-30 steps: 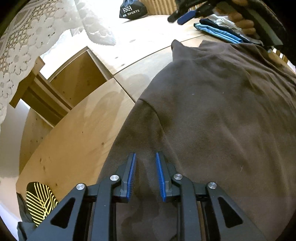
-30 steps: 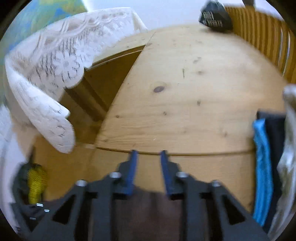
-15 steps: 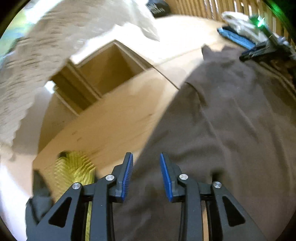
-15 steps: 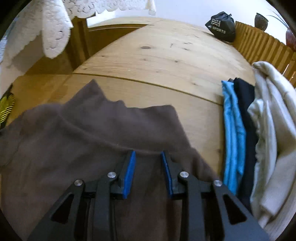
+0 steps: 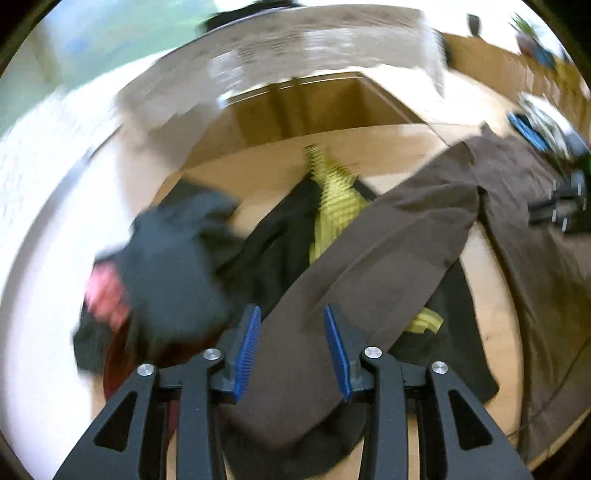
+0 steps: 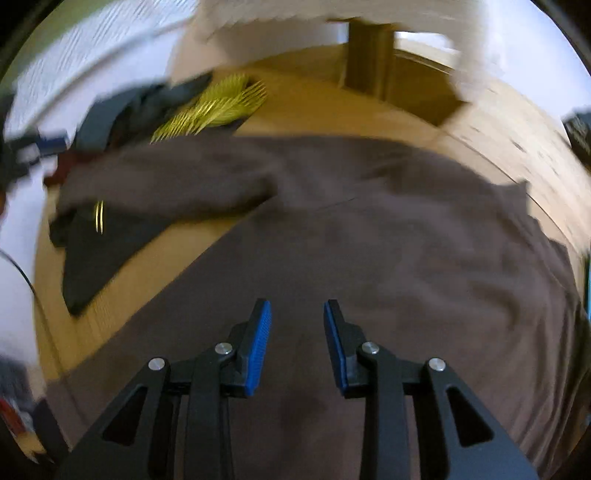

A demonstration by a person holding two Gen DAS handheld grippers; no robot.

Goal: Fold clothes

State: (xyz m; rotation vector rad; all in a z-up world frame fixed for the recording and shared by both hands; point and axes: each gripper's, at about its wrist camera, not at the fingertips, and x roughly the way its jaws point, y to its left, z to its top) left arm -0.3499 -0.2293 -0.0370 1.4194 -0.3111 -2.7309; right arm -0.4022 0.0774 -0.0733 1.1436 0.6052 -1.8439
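A brown long-sleeved top (image 6: 388,236) lies spread flat on the wooden table (image 6: 177,251). Its sleeve (image 5: 369,266) stretches out to the left over other clothes. My left gripper (image 5: 291,347) is open and empty, its fingers either side of the sleeve's end, just above it. My right gripper (image 6: 297,339) is open and empty above the body of the top. It also shows far right in the left wrist view (image 5: 561,206). Both views are motion-blurred.
A pile of dark clothes (image 5: 177,266) with a black and yellow garment (image 5: 332,199) and something pink (image 5: 107,295) lies at the table's left end. Folded blue and white clothes (image 5: 535,125) sit at the far right. A white lace cloth (image 6: 258,11) hangs beyond the table.
Both grippers have swung left. The left one moved from the top's body to the sleeve's end by the clothes pile. The right one moved from the collar to over the body.
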